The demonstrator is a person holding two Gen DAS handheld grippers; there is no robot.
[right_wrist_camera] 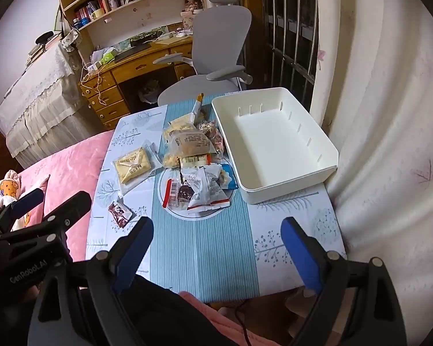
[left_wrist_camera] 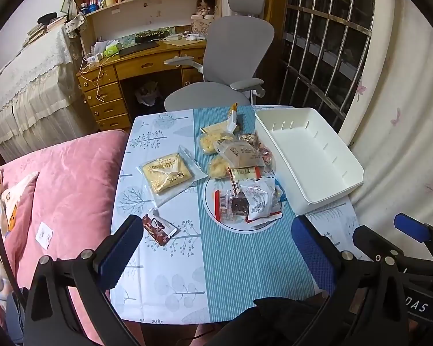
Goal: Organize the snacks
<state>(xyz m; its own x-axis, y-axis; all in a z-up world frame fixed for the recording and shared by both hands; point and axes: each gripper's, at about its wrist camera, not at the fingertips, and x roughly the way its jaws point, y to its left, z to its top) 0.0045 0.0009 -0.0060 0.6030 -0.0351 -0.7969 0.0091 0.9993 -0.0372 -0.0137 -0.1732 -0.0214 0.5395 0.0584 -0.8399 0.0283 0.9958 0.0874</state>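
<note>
While snacks point(left_wrist_camera: 239, 173) lie untouched on the table point(left_wrist_camera: 164, 274), both grippers' jaws hang wide apart, holding nothing.

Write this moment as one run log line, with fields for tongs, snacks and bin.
left tongs: open, empty | right tongs: open, empty | snacks: piled on table | white bin: empty, right of pile

Soft, dim indoor light; sharp centre, strong fisheye bending and dark corners.

White bin point(left_wrist_camera: 317, 193), tablecloth point(left_wrist_camera: 245, 259) teal-striped with pale tree-print sides, pink bedding point(left_wrist_camera: 72, 178).
</note>
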